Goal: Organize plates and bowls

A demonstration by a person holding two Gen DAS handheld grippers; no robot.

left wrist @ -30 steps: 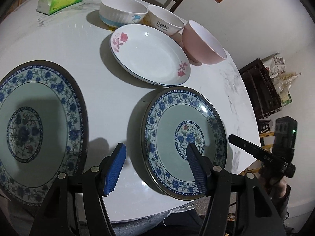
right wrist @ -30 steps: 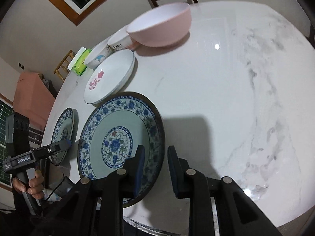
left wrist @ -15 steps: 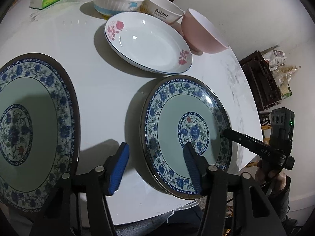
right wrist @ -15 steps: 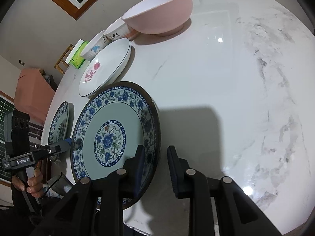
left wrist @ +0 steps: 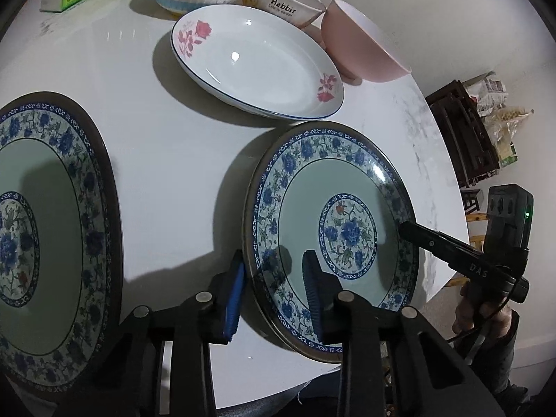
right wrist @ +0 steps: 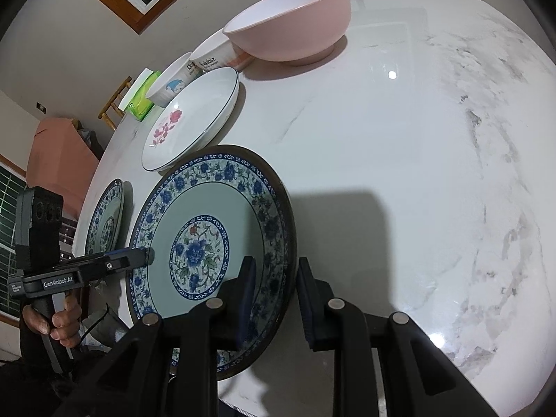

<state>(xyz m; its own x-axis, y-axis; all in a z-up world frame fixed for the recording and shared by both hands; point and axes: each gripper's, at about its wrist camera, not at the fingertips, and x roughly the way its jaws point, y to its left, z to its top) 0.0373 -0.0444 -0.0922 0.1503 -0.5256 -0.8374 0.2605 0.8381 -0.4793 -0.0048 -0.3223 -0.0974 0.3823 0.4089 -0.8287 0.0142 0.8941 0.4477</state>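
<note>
I had just closed my left gripper [left wrist: 274, 288] onto the near rim of the blue-patterned plate [left wrist: 333, 208] on the table [left wrist: 166, 153], my right gripper [right wrist: 274, 292] narrowly straddling the opposite rim, judging it rigid, slick and breakable.

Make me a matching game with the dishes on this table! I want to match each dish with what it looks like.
Things:
1. big bowl
2. plate between the hand-held gripper fingers
3. deep plate
4. small bowl

Looks:
A. white with red flowers and a thin blue rim
B. has the word Rabbit on it
C. plain pink outside, white inside
D. blue flowers round a pale green ring

Pairs: 1-C, 2-D, 3-A, 4-B
</note>
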